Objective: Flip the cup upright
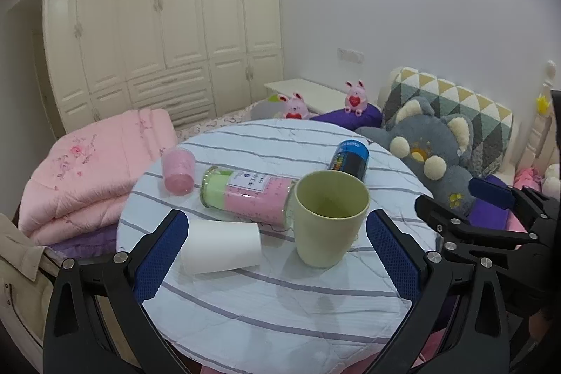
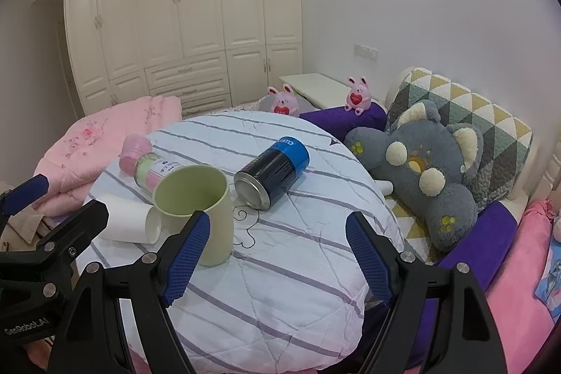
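While both tools gape, green cup (image 1: 329, 219) upright.

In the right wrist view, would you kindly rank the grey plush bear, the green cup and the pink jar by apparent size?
1. grey plush bear
2. green cup, though it is nearest the camera
3. pink jar, farthest and partly hidden

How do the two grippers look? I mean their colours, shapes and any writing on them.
The left gripper and the right gripper look alike: black plastic frames with triangular cut-outs and silver screw heads. Each finger carries a long blue pad with a dotted grip texture. The right wrist view shows white "GenRobot.AI" lettering on the left gripper's body. No cables or sleeves are visible.
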Tool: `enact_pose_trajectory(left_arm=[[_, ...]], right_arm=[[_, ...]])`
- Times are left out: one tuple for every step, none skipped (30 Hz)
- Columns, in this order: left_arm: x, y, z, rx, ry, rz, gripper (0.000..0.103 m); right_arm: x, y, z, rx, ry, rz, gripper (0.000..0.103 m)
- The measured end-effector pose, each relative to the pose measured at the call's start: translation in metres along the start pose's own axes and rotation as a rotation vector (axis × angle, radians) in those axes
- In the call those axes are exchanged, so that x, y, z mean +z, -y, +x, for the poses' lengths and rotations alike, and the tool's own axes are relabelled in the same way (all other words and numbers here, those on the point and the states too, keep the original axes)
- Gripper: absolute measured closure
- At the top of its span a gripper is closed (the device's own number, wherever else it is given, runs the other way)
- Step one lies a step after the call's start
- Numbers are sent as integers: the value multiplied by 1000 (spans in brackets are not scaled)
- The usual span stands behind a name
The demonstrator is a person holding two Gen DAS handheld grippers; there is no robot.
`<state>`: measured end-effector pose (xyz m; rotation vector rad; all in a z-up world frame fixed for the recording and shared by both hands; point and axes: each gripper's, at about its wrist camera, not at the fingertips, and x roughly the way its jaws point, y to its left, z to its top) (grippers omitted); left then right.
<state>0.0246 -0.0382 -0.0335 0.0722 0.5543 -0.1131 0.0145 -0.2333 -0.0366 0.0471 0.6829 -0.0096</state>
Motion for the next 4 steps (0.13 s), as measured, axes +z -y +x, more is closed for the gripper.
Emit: enact_pose_trajectory(left_arm=[[0,0,1,1,-5,0,0],[0,1,3,1,-10,4,0],[1,1,4,0,-12,7,0],[1,2,5,0,-14,10,0]], right_arm=[[0,1,2,2,-6,2,22],[0,1,5,4,-14,4,22],[0,2,7,5,-17,5,22],[0,2,9,7,-22,3,22]])
